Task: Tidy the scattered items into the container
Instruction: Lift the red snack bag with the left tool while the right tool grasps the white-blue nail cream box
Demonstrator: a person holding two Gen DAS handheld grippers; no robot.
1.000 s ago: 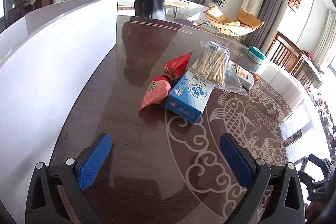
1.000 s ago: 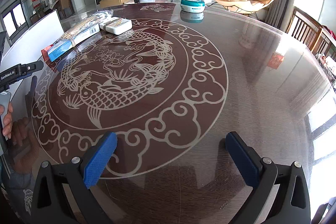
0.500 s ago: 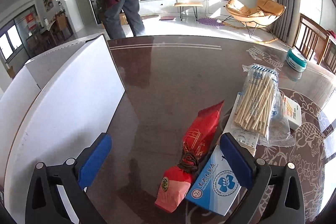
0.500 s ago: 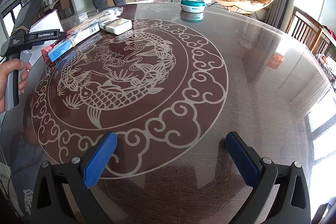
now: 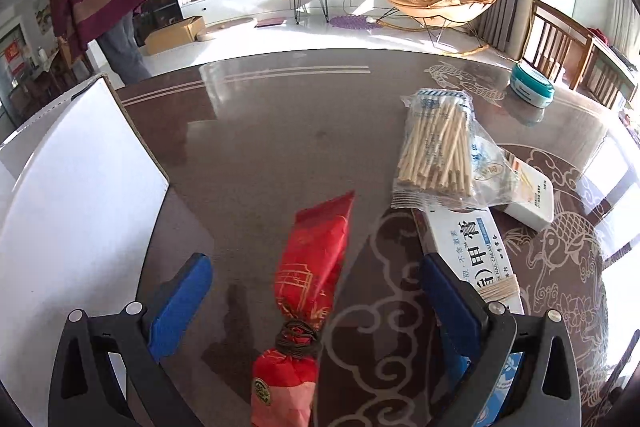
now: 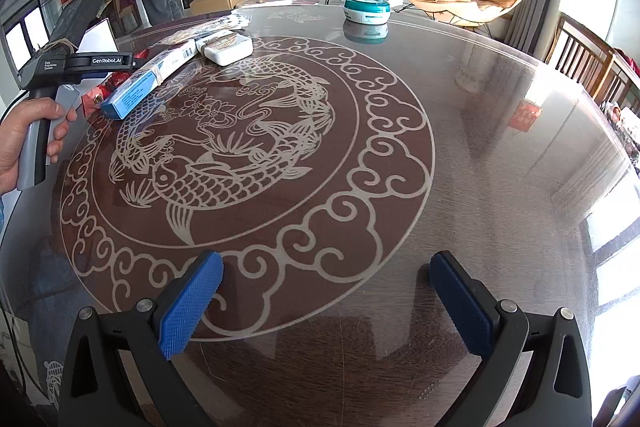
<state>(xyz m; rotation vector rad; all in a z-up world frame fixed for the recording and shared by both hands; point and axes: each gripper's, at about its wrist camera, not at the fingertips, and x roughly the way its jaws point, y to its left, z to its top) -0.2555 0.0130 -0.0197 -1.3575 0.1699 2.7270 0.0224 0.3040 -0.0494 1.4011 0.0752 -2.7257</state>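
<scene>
Red pouch (image 5: 310, 291), glossy foil tied with dark cord at the neck, lies on the table (image 5: 260, 155) between the spread blue fingers of the left gripper (image 5: 314, 301), untouched. Beside it to the right: blue-and-white carton (image 5: 472, 251), clear bag of wooden sticks (image 5: 438, 147), white box (image 5: 532, 197). White container (image 5: 80, 179) stands left. Right wrist view alone shows the hand (image 6: 24, 143) on the left gripper's handle; right gripper (image 6: 326, 301) open, empty, over the etched fish pattern.
</scene>
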